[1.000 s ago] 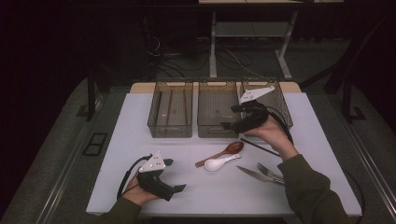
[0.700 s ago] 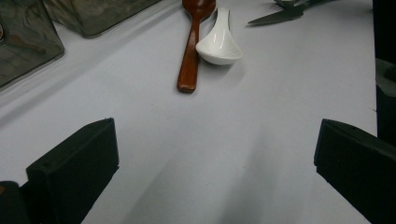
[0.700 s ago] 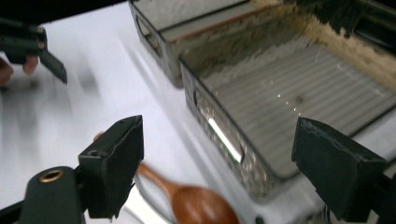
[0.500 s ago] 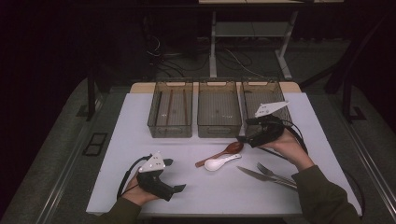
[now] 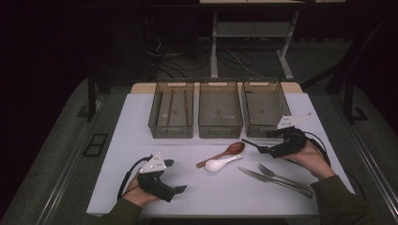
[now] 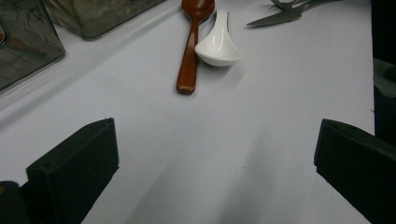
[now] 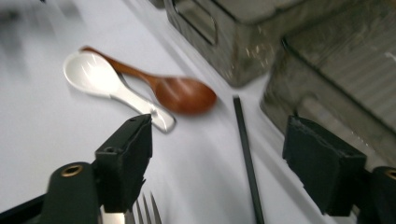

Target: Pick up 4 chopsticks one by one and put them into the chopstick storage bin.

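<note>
Hovering low with its jaws spread, the right gripper (image 7: pixel 217 140) has just come off the right bin (image 5: pixel 258 132) and down toward the table (image 5: pixel 141 154), and now sits just right of the wooden spoon (image 5: pixel 225 153). Its jaws have been closing a little on the way, yet the pads press on nothing. A thin black stick (image 7: pixel 246 163) lies flat on the table between them in the right gripper view, so it looks like the next thing to be picked up. It lies right of the spoon's bowl, close to the right bin's front wall.

The left gripper (image 5: pixel 174 176) rests well to the left of the spoon and nearer the person. Its jaws are wide apart and empty, and it has not shifted.

The white spoon (image 5: pixel 220 163) lies against the wooden one on its near side. The knife (image 5: pixel 263 176) and fork (image 5: pixel 281 176) lie together to the spoon's right and nearer the person. The middle bin (image 5: pixel 220 131) stands behind the spoon. The left bin (image 5: pixel 171 131), behind and to its left, already holds sticks.

The move down suggests a new pick is starting. The jaws have yet to narrow onto the stick.
</note>
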A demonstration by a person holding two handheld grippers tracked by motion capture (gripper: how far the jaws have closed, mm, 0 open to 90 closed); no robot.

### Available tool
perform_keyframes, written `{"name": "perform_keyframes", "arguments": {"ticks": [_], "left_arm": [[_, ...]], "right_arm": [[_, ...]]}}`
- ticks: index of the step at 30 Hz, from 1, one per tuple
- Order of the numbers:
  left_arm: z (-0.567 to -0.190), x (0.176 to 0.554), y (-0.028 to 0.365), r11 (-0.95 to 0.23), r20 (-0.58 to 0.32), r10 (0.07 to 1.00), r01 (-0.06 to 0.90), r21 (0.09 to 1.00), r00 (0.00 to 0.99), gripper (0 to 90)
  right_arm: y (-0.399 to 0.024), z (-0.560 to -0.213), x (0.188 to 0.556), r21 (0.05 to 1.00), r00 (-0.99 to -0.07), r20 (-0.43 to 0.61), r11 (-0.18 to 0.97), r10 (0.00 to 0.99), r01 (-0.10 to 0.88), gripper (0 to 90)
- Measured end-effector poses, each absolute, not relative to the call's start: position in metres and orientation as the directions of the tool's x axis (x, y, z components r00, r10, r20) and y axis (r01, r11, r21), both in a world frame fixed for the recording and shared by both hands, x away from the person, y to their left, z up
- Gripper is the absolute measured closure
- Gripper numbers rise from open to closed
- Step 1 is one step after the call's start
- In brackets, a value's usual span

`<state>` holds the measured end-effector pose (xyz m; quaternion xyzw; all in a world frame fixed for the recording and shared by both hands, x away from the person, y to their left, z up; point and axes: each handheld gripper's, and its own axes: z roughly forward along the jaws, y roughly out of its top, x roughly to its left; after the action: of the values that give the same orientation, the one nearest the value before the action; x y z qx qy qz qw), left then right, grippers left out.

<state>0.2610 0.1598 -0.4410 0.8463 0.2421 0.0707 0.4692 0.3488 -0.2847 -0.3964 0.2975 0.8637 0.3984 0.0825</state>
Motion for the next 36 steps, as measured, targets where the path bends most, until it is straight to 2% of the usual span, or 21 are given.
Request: {"name": "perform_keyframes", "arguments": {"ticks": [12,19,22,31,36], "left_arm": [[-0.441,0.261,0.159,-0.444,-0.105,0.475,0.341,0.828,0.874,0.0],[-0.441,0.261,0.159,-0.446,-0.103,0.474,0.339,0.828,0.874,0.0],[-0.441,0.261,0.159,-0.447,-0.102,0.473,0.338,0.828,0.875,0.0],[-0.441,0.261,0.159,-0.45,-0.102,0.472,0.339,0.826,0.876,0.0],[-0.442,0.261,0.158,-0.45,-0.105,0.471,0.34,0.825,0.876,0.0]], "right_arm": [[-0.322,-0.419,0.339,0.677,-0.788,0.093,0.542,0.608,0.498,48.4],[-0.33,-0.431,0.344,0.641,-0.785,0.086,0.568,0.614,0.515,65.0],[-0.331,-0.435,0.345,0.623,-0.788,0.081,0.586,0.61,0.518,69.5],[-0.334,-0.441,0.349,0.619,-0.798,0.075,0.599,0.598,0.508,77.3],[-0.331,-0.442,0.351,0.629,-0.807,0.069,0.602,0.587,0.492,77.5]]}}
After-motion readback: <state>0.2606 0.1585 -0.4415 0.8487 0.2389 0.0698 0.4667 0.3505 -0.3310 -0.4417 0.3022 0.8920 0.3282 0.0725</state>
